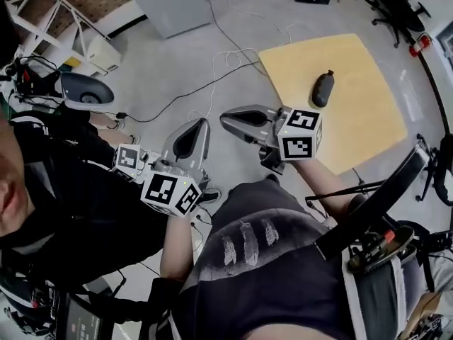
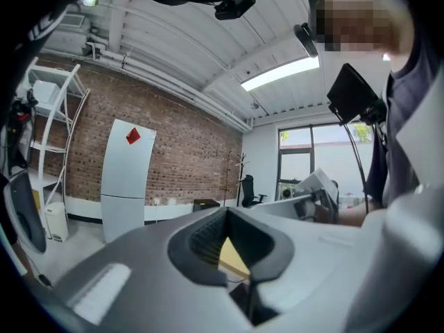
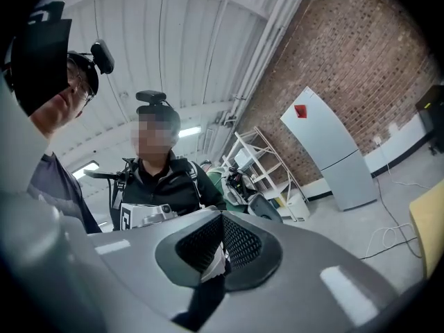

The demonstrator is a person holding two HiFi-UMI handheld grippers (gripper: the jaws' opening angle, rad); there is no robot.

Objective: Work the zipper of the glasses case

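A: Looking for the glasses case [image 1: 323,88]?

B: Lying dark and rounded on the tan tabletop [image 1: 368,119], roughly at its middle. Too small in the head view to tell whether zipped or unzipped.

A: Touched by either gripper?

B: No. Well apart from both. Each held up in front of the person's chest, over the grey floor [image 1: 177,62], short of the tabletop's near edge.

A: Starting with the left gripper [image 1: 200,127], then?

B: Closed. Ribbed pads [image 2: 203,240] brought together in the left gripper view, gripping nothing. Only a thin wedge of tan tabletop showing below the tips. Aimed roughly level toward a brick wall [image 2: 187,151] and a tall white cabinet [image 2: 125,179].

A: And the right gripper [image 1: 228,119]?

B: Closed as well, and empty. Pads [image 3: 239,241] meeting along a single line in the right gripper view. Turned aside from the tabletop, facing a second person in a dark jacket [image 3: 163,182] and a white shelf rack [image 3: 260,161].

A: Close to each other?

B: Tips near one another in the head view, not touching.

A: Anything else around?

B: Cables [image 1: 228,55] trailing across the floor, and a black office chair [image 1: 396,6] beyond the tabletop's far side.
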